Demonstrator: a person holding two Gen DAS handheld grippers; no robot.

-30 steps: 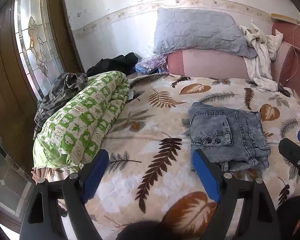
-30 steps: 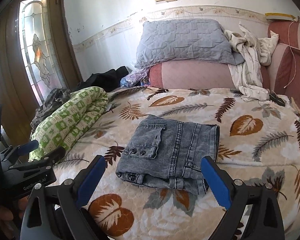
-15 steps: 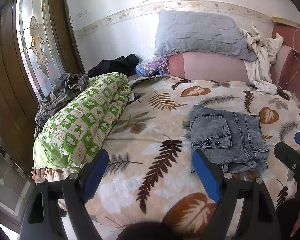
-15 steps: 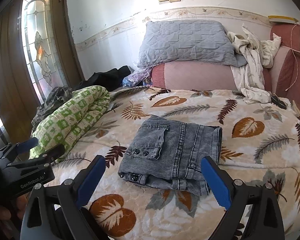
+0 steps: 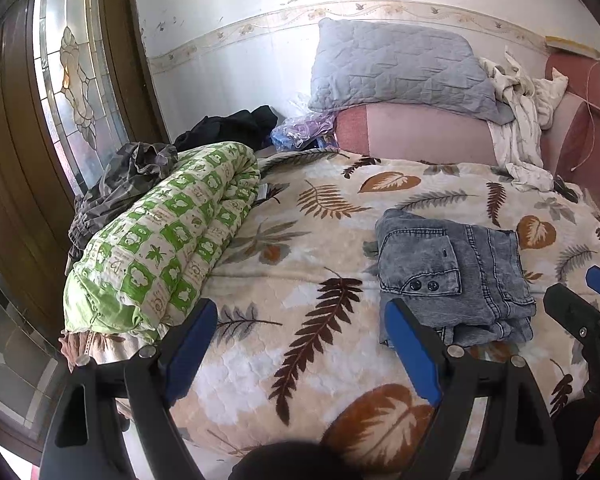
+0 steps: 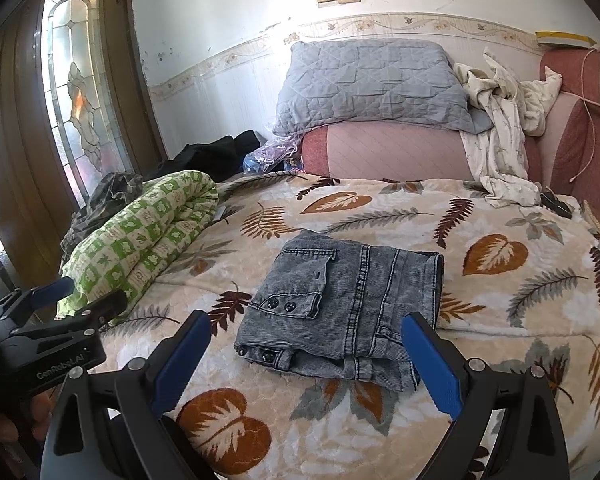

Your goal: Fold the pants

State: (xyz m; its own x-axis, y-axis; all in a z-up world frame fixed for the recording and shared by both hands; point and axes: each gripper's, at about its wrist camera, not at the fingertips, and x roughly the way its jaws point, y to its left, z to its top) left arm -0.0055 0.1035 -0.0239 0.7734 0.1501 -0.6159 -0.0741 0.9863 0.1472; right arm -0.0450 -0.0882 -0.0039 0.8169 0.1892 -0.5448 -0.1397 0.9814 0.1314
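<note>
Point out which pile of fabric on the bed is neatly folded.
The grey denim pants, a flat rectangle mid-bed. The green patterned quilt is rolled; the white cloth and dark clothes lie crumpled.

White wall (image 6: 228, 20) with border strip, stained-glass door (image 5: 72, 92) at left. Leaf-print bed cover (image 6: 500, 300), pink headboard (image 6: 392, 152), sunlit.

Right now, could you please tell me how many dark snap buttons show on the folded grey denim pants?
4: two on the pocket flap and two on the waistband edge nearest the camera of the folded grey denim pants. Others may be hidden inside the folds.
</note>
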